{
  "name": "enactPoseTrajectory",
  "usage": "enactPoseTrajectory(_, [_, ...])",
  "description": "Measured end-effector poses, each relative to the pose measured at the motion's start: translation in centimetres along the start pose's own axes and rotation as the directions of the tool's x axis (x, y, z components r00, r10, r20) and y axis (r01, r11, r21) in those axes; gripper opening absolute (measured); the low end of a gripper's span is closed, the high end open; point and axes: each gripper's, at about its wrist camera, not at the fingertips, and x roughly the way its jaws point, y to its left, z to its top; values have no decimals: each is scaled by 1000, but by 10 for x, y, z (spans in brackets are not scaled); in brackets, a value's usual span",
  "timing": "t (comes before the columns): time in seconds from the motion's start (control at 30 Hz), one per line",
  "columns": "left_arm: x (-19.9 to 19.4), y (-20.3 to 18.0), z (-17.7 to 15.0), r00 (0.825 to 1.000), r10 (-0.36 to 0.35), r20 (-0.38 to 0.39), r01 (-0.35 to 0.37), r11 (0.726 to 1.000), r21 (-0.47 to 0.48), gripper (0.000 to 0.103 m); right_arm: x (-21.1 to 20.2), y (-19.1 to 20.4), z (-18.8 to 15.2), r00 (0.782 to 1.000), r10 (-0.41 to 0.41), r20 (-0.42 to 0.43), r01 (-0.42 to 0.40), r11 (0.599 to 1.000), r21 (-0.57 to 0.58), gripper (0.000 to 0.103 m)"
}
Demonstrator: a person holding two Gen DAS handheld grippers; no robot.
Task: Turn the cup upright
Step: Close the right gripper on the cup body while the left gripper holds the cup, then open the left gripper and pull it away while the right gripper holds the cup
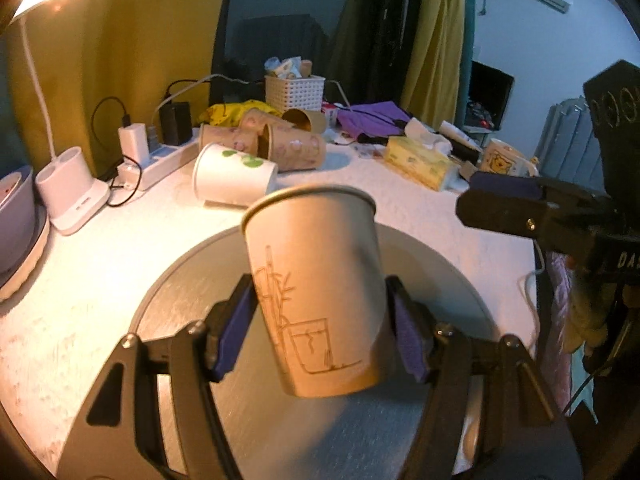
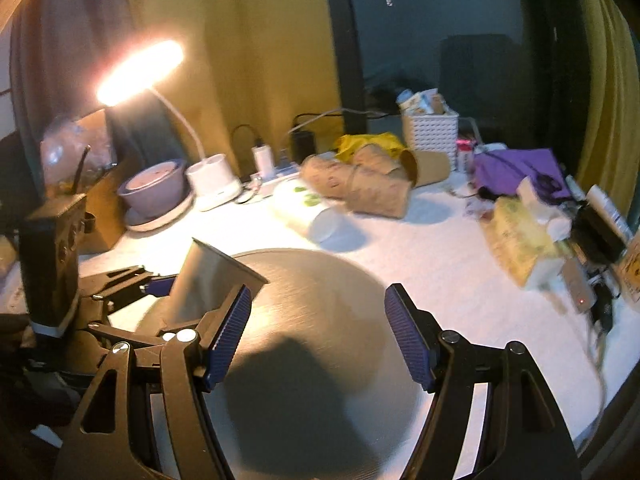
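My left gripper [image 1: 322, 330] is shut on a tan paper cup [image 1: 316, 280] with a line drawing of bamboo. The cup stands rim up, slightly tilted, held just above a round grey plate [image 1: 432, 276]. The right wrist view shows the same cup [image 2: 208, 280] at the left, pinched in the left gripper, over the grey plate [image 2: 320, 280]. My right gripper [image 2: 318, 334] is open and empty above the plate; it also shows at the right of the left wrist view [image 1: 500, 200].
Several paper cups [image 1: 276, 140] lie on their sides at the back of the white table, with one white cup [image 1: 234, 178] nearest. A tissue pack [image 1: 420, 162], white basket [image 1: 295, 92], power strip [image 1: 160, 160], lamp base [image 1: 70, 194] and bowl [image 1: 14, 216] ring the table.
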Motion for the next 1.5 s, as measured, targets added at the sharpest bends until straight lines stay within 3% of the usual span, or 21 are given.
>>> enactPoseTrajectory(0.3, [-34,2,-22,990,-47,136,39,997,62,65,-6,42,-6,991,137,-14,-136,989,59,74])
enactPoseTrajectory(0.43, [-50,-4,-28,976,-64,208,41,993,113,65,-6,55,-5,977,212,-11,-210,973,92,79])
enactPoseTrajectory(0.73, [-76,-25,-36,932,-102,347,27,976,215,65,-5,58,-1,931,365,-17,-357,918,173,82])
enactPoseTrajectory(1.0, [-81,-35,-39,923,-133,362,34,963,267,65,-5,53,-1,902,432,-13,-421,885,199,81])
enactPoseTrajectory(1.1, [-80,-37,-39,924,-135,357,37,963,267,66,1,52,-3,900,434,-29,-420,884,205,71])
enactPoseTrajectory(1.27, [-80,-37,-41,928,-123,352,31,966,255,68,5,51,-3,894,446,-37,-431,880,202,68])
enactPoseTrajectory(1.5, [-75,-39,-42,945,-110,307,34,969,245,79,10,49,5,915,403,-34,-390,901,189,68])
